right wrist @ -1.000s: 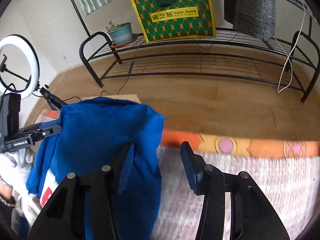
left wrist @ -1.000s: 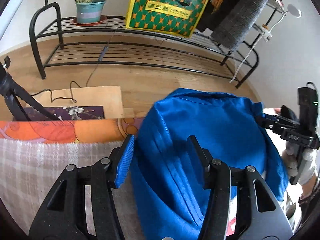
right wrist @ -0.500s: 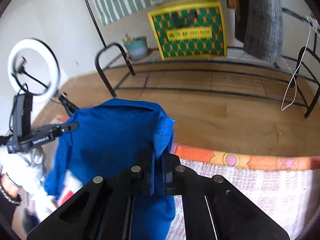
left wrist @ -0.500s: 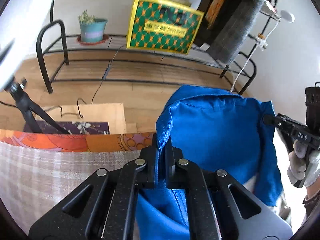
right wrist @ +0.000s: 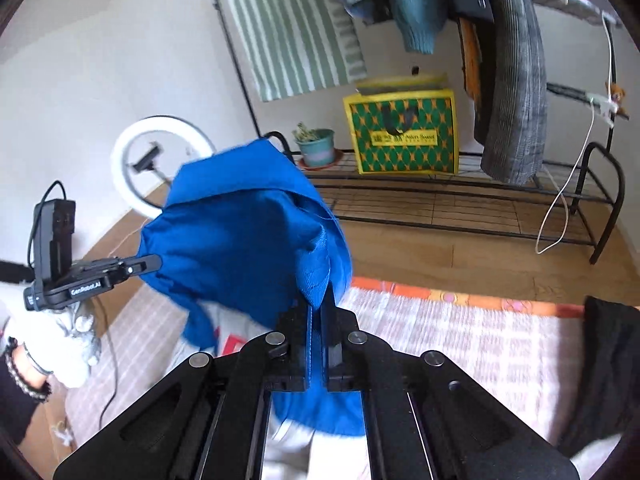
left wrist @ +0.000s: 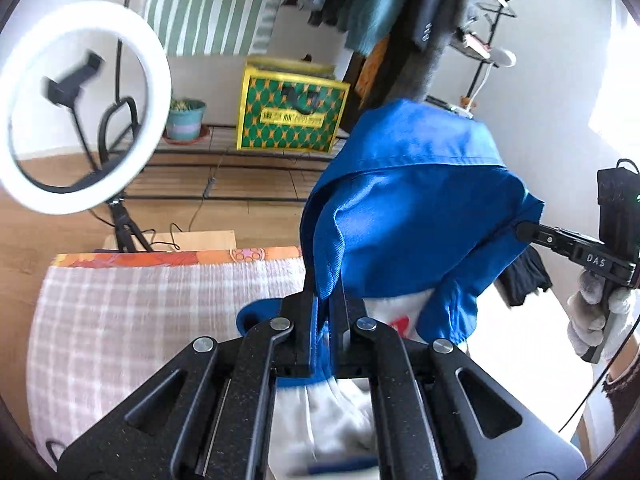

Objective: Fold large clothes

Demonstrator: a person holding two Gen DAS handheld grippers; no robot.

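Observation:
A blue garment [left wrist: 416,216] with a white and red part below hangs in the air between my two grippers. My left gripper [left wrist: 325,300] is shut on one edge of it. My right gripper [right wrist: 318,308] is shut on the other edge of the blue garment [right wrist: 240,240]. Each gripper shows in the other's view: the right one [left wrist: 524,232] and the left one [right wrist: 154,262], both pinching the cloth. The garment is lifted above the checked cloth [left wrist: 160,312] that covers the work surface [right wrist: 460,344].
A ring light on a tripod [left wrist: 76,120] stands at the left. A black metal rack [right wrist: 460,200] with a green and yellow bag [right wrist: 404,132] and a potted plant [left wrist: 185,120] is behind. Clothes hang above the rack. A dark garment [right wrist: 604,372] lies at the right.
Both grippers went from open to shut on the blue garment's edges, then rose with it. The garment has lifted off the surface and the white part now shows beneath.

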